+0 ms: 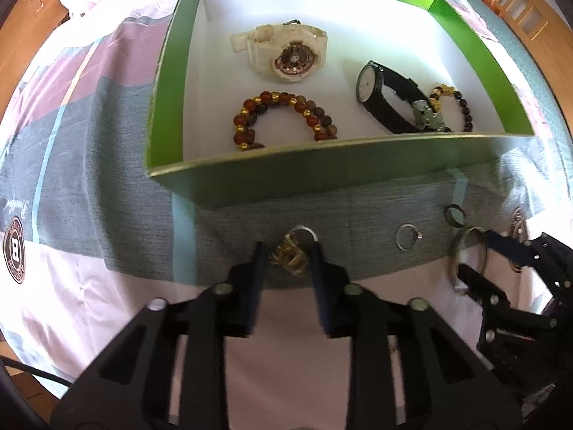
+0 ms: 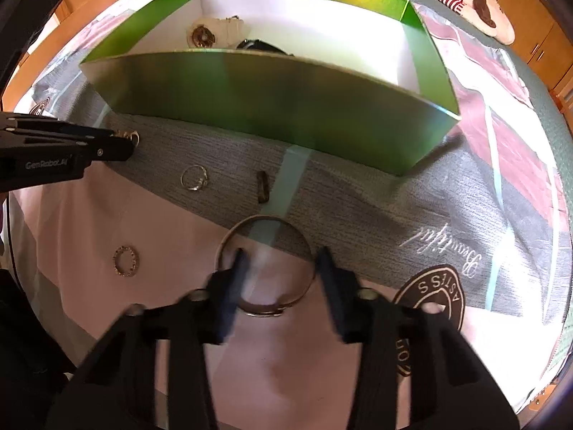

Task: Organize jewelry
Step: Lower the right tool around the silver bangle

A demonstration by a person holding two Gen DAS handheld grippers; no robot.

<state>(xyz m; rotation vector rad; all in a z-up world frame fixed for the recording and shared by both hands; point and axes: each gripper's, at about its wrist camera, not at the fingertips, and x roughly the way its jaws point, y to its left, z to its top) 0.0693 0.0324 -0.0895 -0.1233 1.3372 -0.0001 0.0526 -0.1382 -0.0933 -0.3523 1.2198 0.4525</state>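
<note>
Left gripper is straddling gold rings, jaws apart; right gripper, also apart, is straddling stiff, slippery bangle; box at twelve o'clock.

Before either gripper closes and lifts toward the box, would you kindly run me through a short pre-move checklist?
1. Left gripper jaws straddle the gold jewelry piece on the bedspread: ok, open on both sides.
2. Right gripper jaws placed for the metal bangle: ok, one inside the hoop, one outside.
3. Contact with either piece: cannot tell.
4. Green box open, with free white floor: ok; watches and bead bracelets fill only part.
5. Small silver ring and dark ring out of both jaws' way: ok.
</note>
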